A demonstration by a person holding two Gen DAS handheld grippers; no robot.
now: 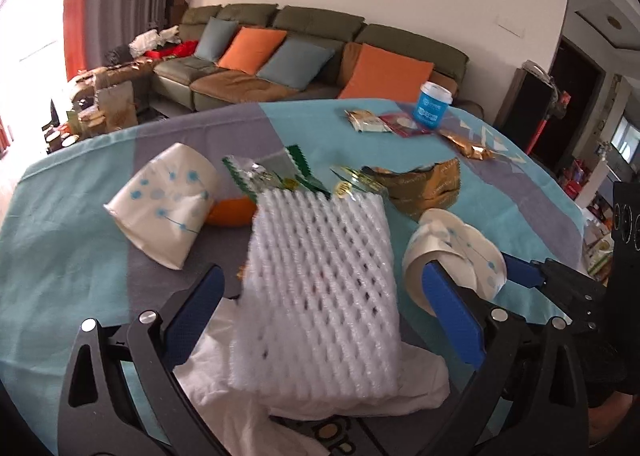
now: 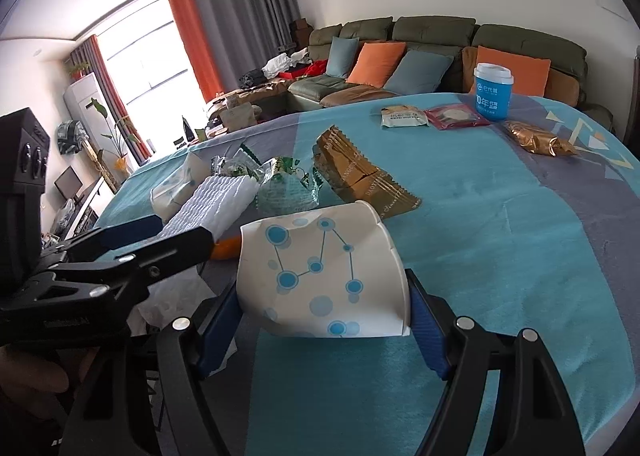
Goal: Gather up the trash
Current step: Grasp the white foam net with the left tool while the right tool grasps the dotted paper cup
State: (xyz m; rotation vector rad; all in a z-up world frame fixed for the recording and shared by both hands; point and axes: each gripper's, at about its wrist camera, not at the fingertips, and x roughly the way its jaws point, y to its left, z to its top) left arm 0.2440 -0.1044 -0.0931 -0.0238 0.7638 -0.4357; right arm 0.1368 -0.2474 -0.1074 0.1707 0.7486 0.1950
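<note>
Tablecloth [image 2: 500, 236] (teal, grey), littered wrappers, sofa [image 1: 280, 55] behind

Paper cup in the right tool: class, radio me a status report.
Right tool straddles crushed paper cup, grip unconfirmed. Left tool open around white foam net. Wrappers crowd the tablecloth beyond.

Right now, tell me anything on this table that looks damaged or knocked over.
Two paper cups are crushed and lie on their sides: one between the right gripper fingers, one farther left. The blue cup alone stands upright.
</note>
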